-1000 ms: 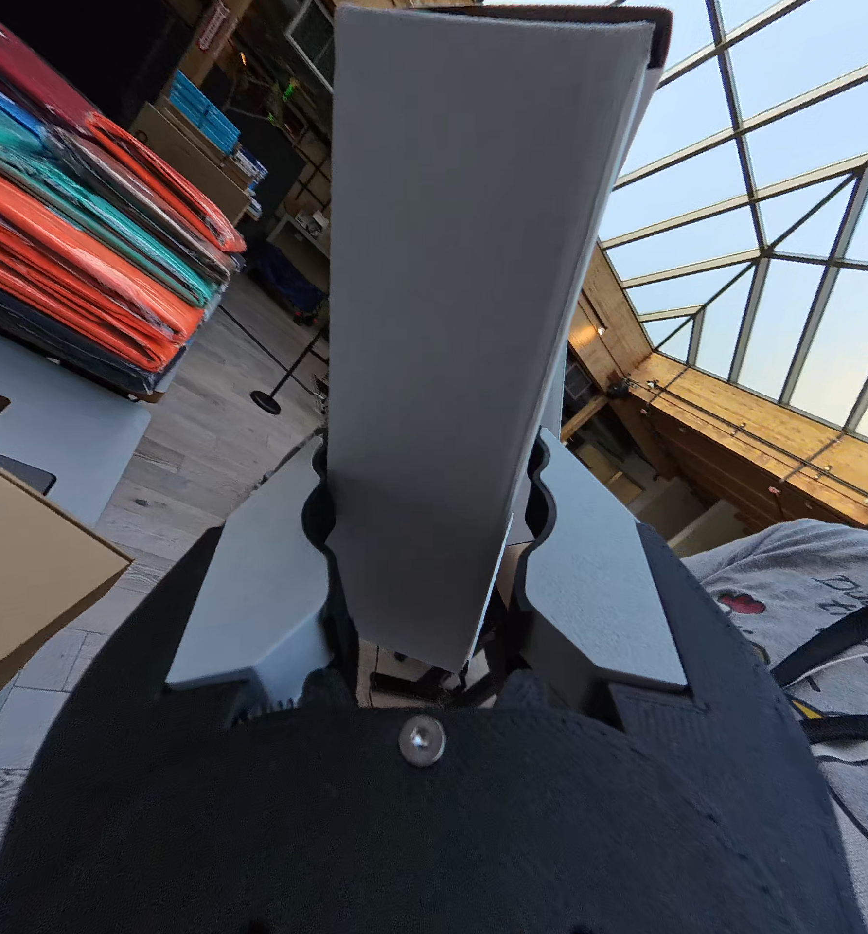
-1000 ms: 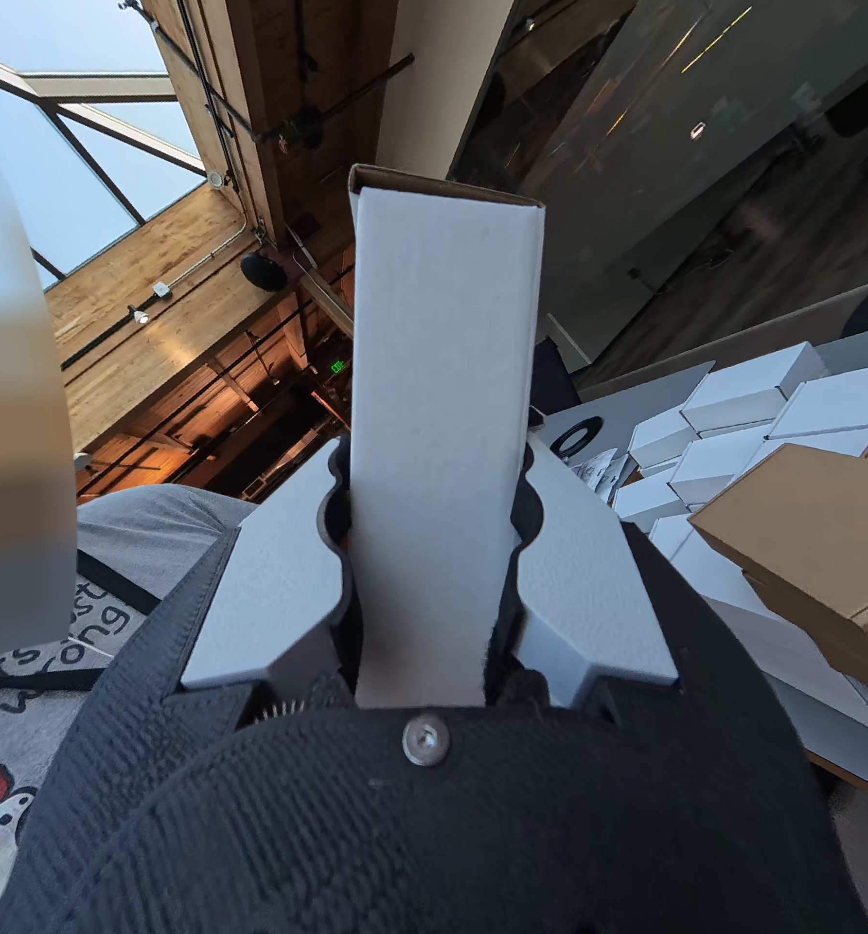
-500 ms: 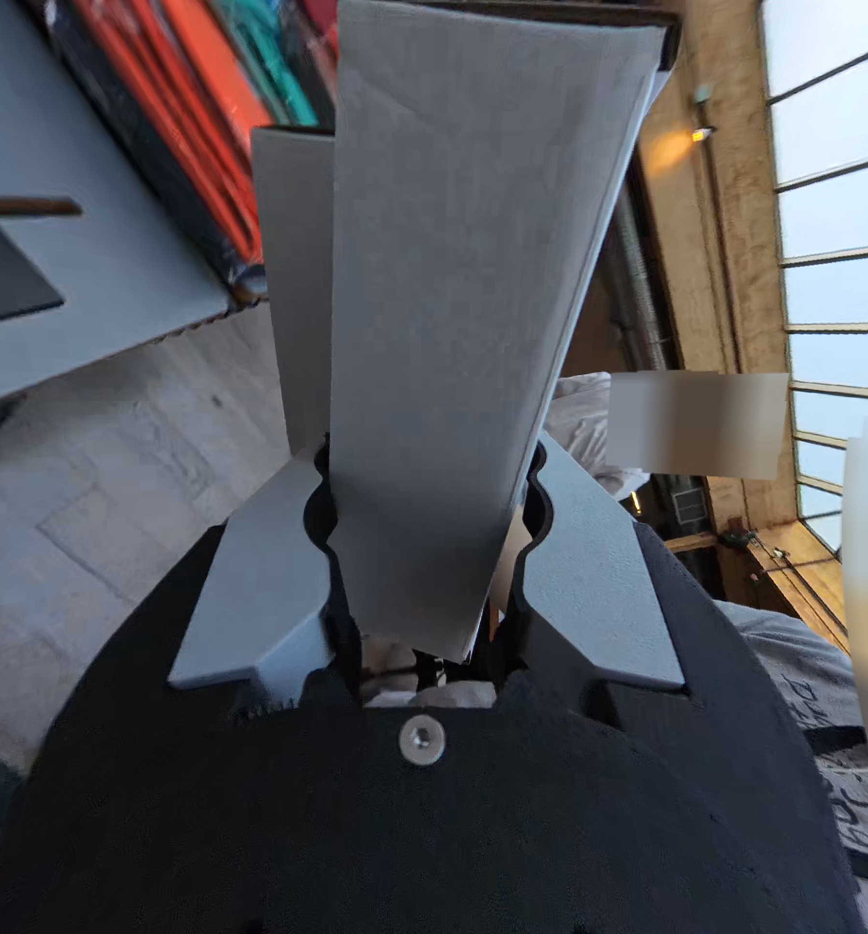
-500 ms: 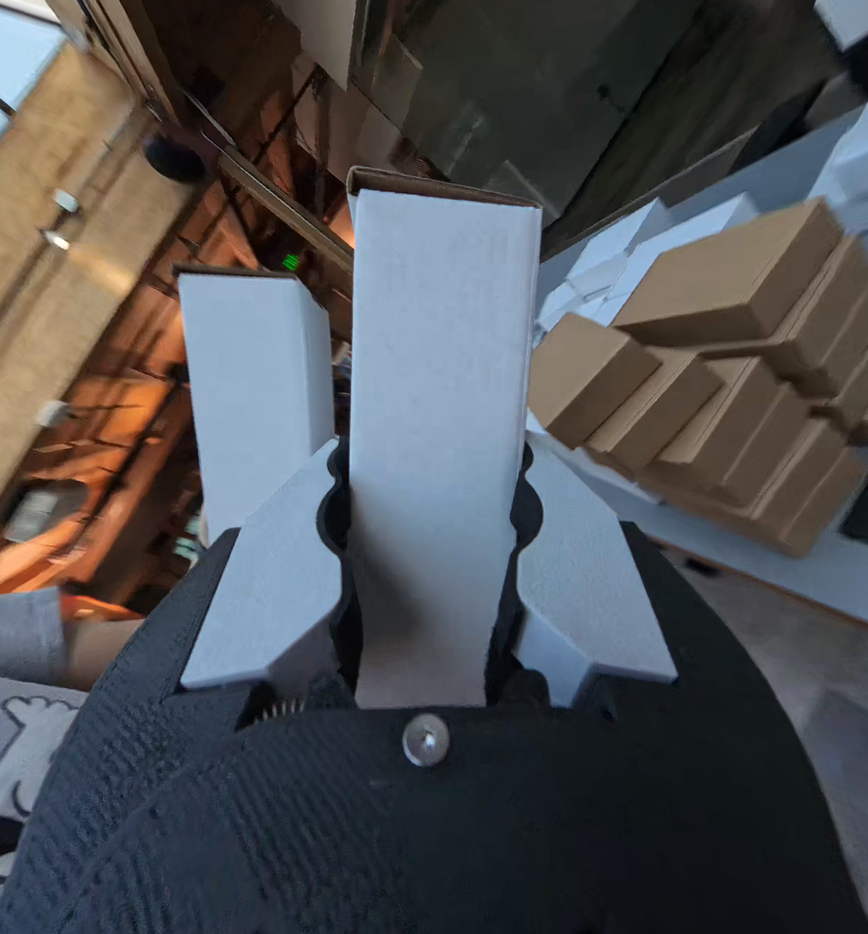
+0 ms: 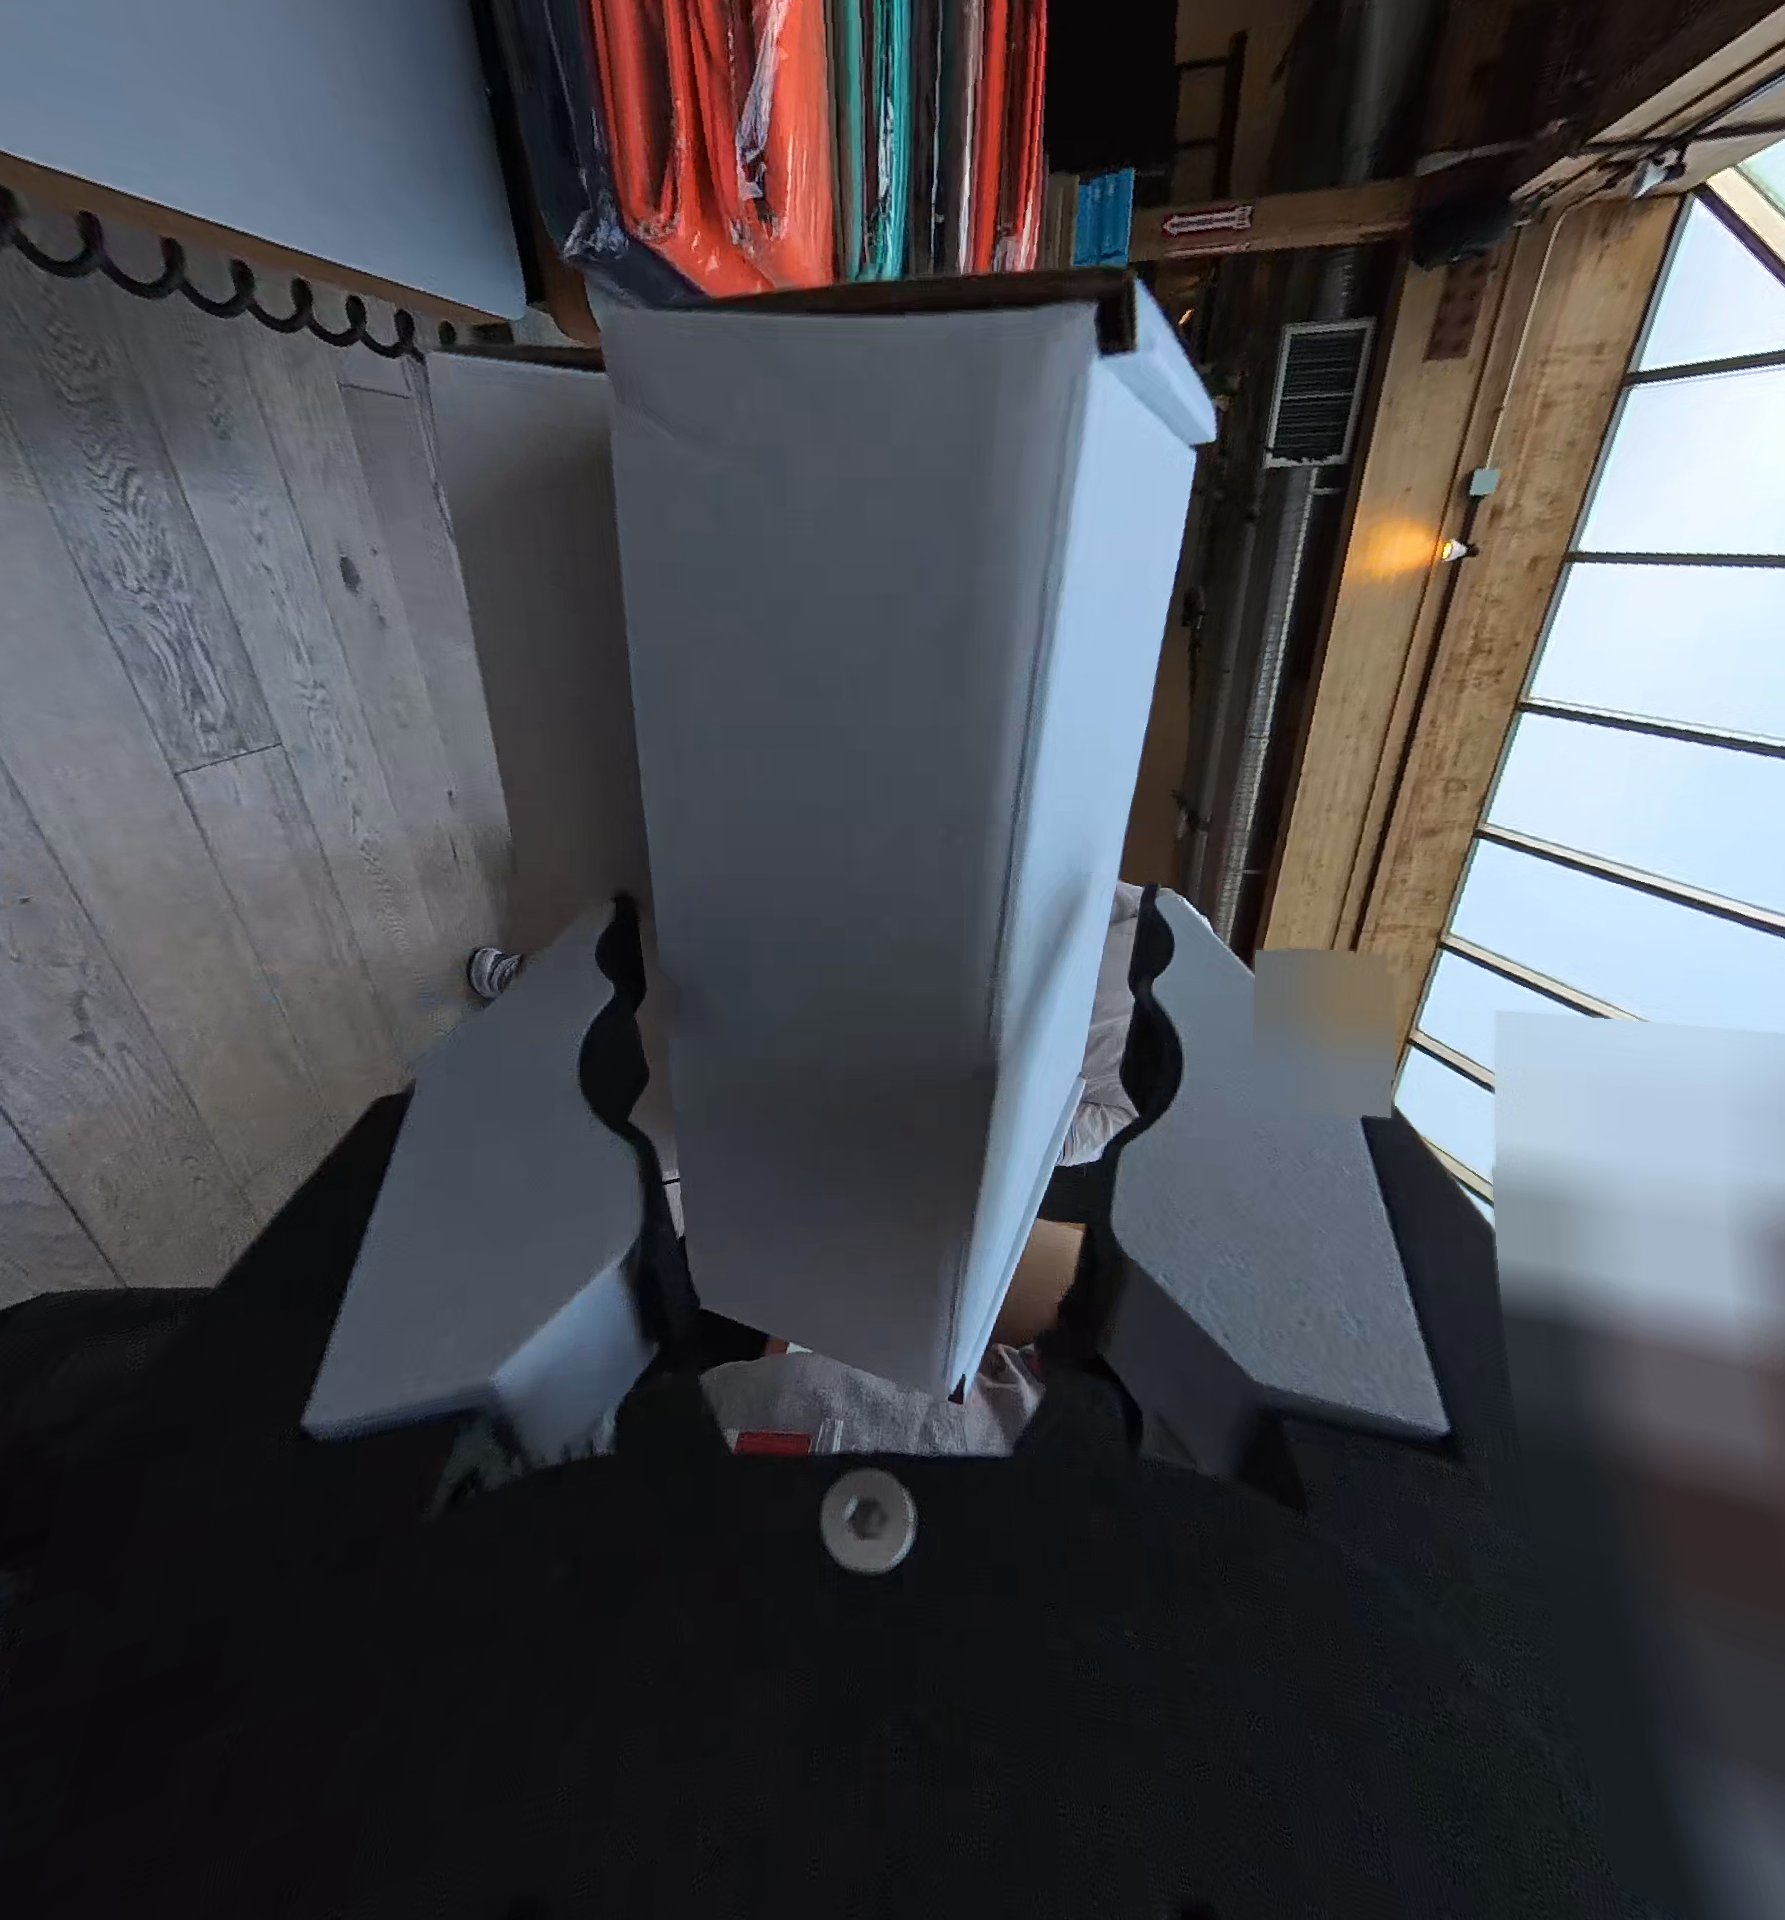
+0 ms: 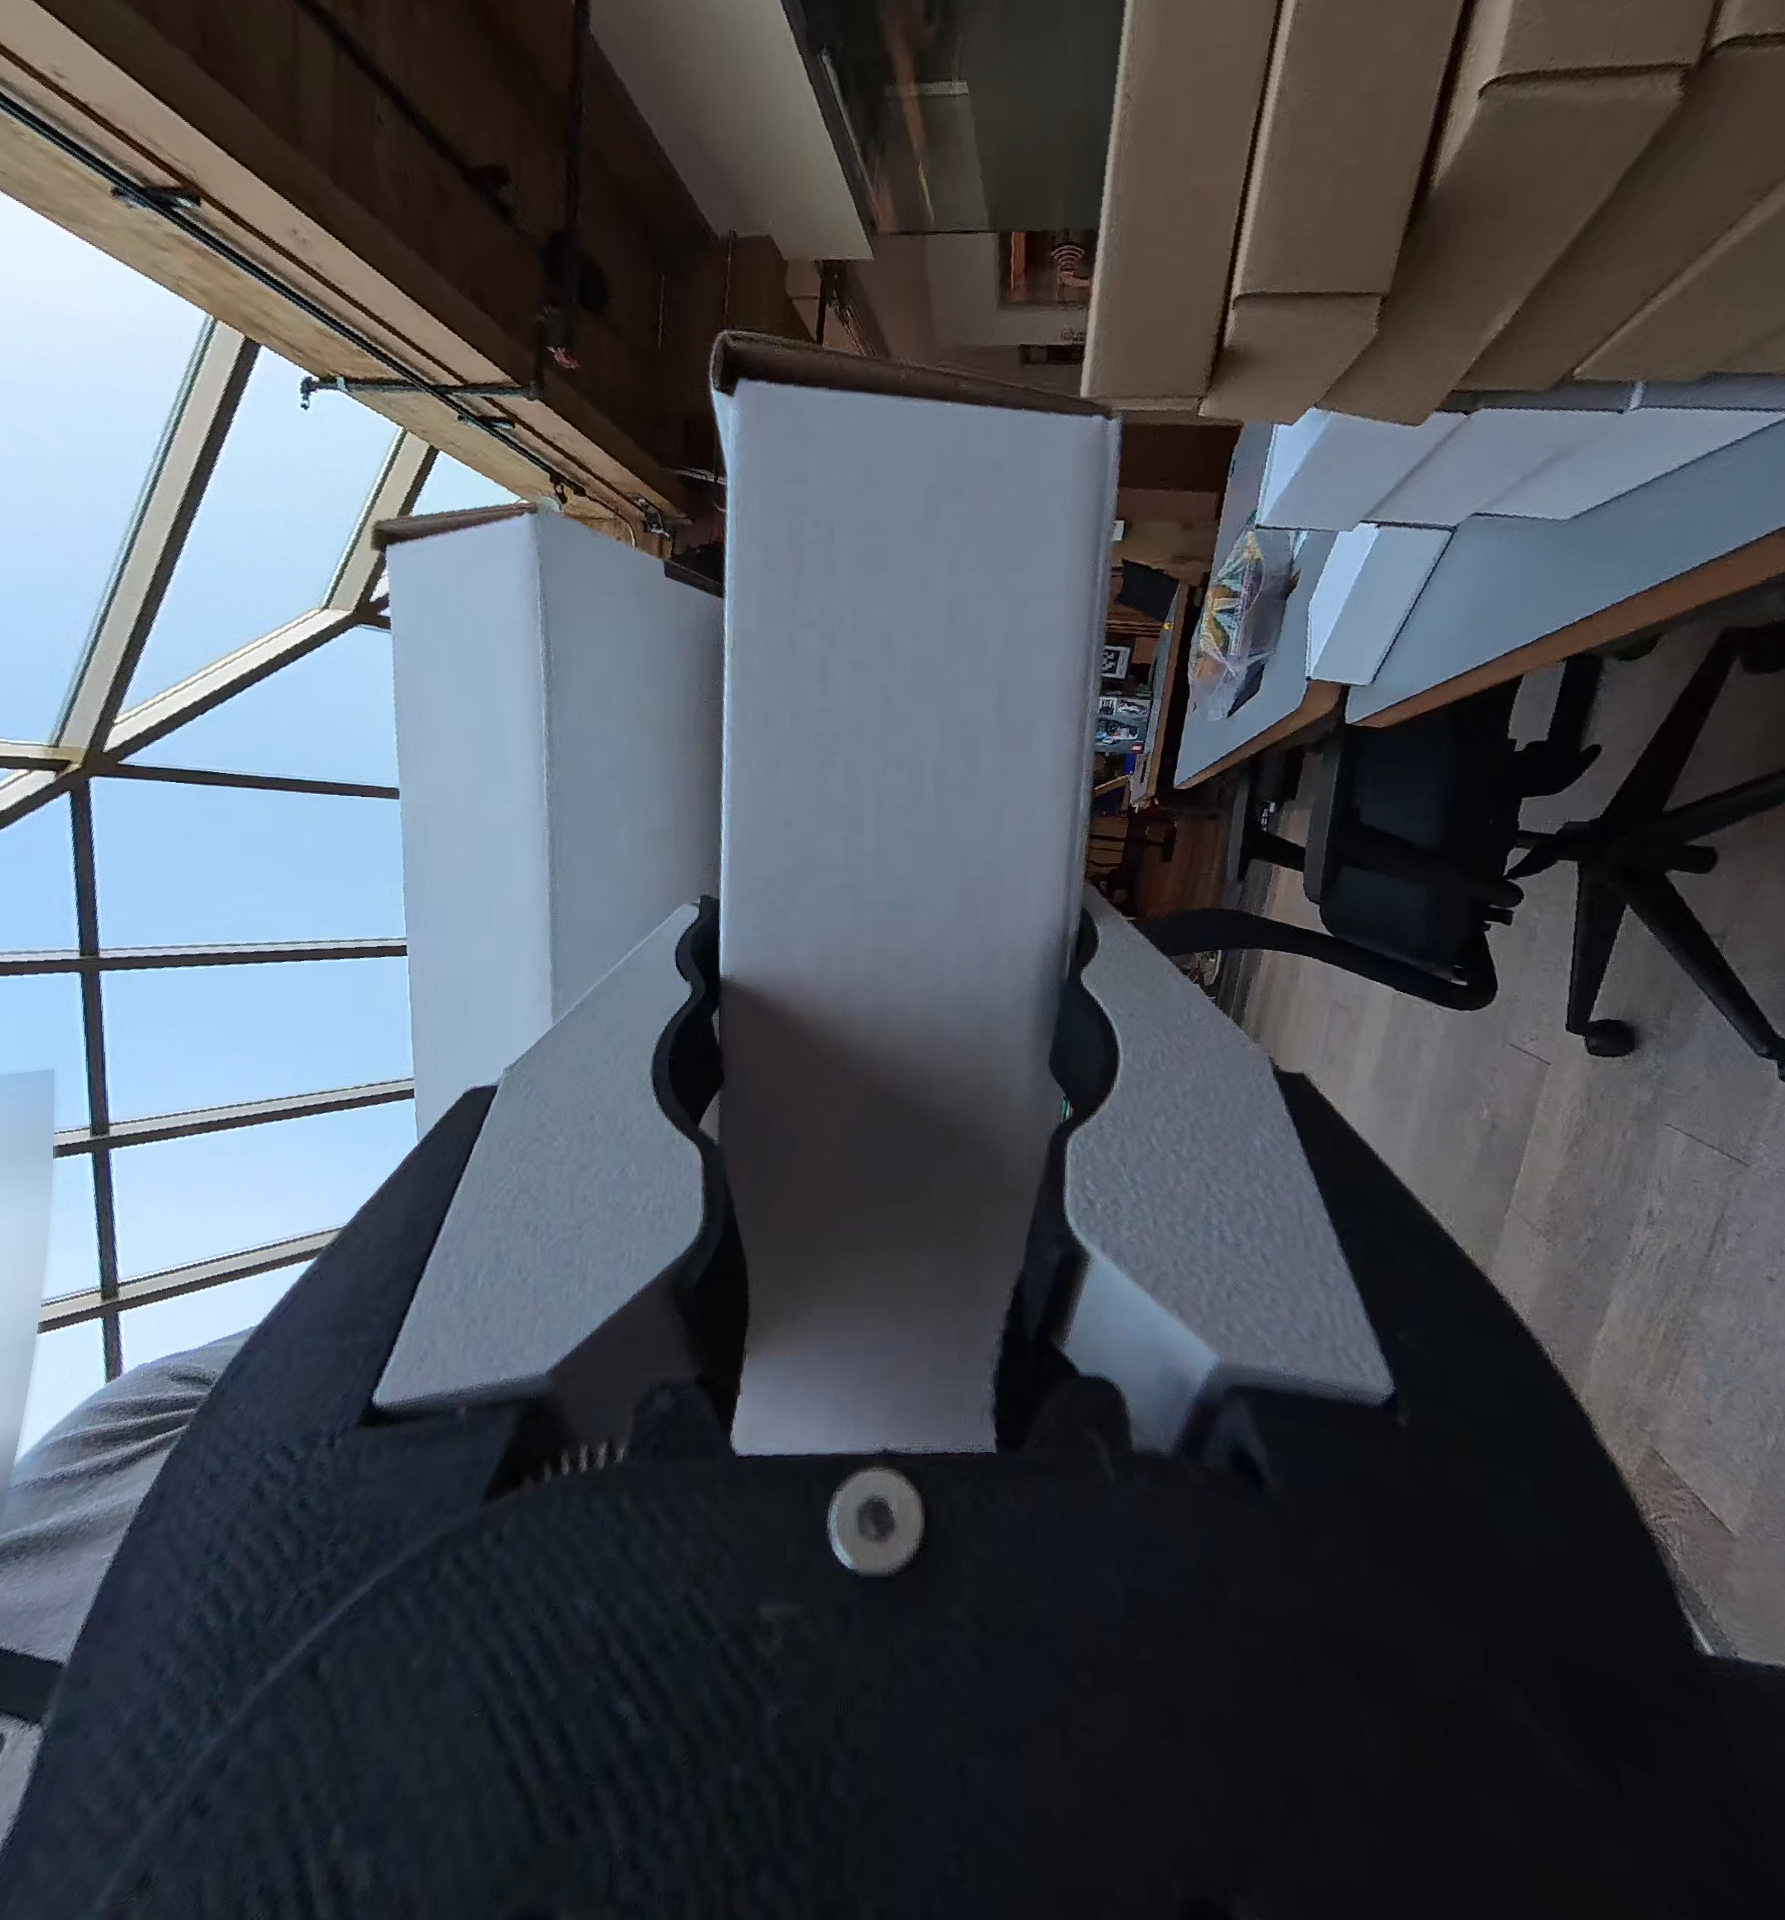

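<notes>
In the left wrist view my left gripper (image 5: 883, 914) is open around a tall white cardboard box (image 5: 846, 727). The box stands between the fingers, close to the left finger (image 5: 493, 1174). A clear gap separates it from the right finger (image 5: 1252, 1174). A second white box (image 5: 524, 644) shows just behind it on the left. In the right wrist view my right gripper (image 6: 896, 914) is shut on a white cardboard box (image 6: 909, 727), with both pads pressed on its sides. Another white box (image 6: 535, 790) stands close beside it on the left.
Orange and teal wrapped packs (image 5: 794, 135), a grey table edge with a coiled cable (image 5: 223, 260) and grey wood floor (image 5: 140, 727) lie beyond the left gripper. Stacked brown boxes (image 6: 1439, 187), white boxes on a table (image 6: 1490, 457) and an office chair (image 6: 1407, 862) lie right of the right gripper.
Both grippers have swung round with their boxes, bringing the two boxes side by side. The left jaws have widened and the right pad has come off its box. The right grasp is unchanged.
</notes>
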Demonstrator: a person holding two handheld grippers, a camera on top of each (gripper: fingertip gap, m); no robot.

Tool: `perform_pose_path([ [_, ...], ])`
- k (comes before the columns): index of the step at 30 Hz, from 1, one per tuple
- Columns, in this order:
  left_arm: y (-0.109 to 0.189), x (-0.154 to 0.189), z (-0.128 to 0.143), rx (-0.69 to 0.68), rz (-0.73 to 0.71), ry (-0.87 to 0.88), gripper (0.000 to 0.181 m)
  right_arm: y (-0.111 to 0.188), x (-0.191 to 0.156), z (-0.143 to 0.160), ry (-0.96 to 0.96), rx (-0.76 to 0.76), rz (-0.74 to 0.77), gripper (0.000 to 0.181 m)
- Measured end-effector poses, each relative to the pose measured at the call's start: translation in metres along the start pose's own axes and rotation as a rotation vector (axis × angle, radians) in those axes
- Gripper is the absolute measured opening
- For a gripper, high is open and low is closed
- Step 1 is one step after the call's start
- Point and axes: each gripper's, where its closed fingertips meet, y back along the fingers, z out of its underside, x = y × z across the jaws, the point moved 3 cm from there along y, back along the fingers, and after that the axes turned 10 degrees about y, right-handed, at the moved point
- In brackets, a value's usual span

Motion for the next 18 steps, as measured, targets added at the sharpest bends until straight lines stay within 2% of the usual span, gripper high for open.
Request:
perform_pose_path([
  [2, -0.005, -0.010, 0.000, -0.003, 0.004, -0.024, 0.093, 0.005, 0.006, -0.002, 0.001, -0.016, 0.033, 0.063],
  [5, -0.012, -0.033, -0.006, 0.009, -0.032, -0.062, 0.090, 0.009, 0.016, -0.006, 0.069, -0.086, 0.170, 0.063],
  [9, -0.003, -0.033, -0.029, 0.088, 0.062, -0.045, 0.064, 0.003, 0.020, -0.028, 0.127, -0.174, 0.291, 0.063],
  [13, 0.022, -0.022, -0.073, 0.162, 0.025, -0.118, 0.064, -0.015, 0.022, -0.071, 0.202, -0.197, 0.376, 0.063],
  [16, 0.040, -0.002, -0.114, 0.209, 0.023, -0.178, 0.064, -0.032, 0.018, -0.118, 0.314, -0.172, 0.424, 0.063],
  [18, 0.053, 0.010, -0.145, 0.242, -0.028, -0.238, 0.064, -0.045, 0.006, -0.157, 0.386, -0.144, 0.406, 0.063],
])
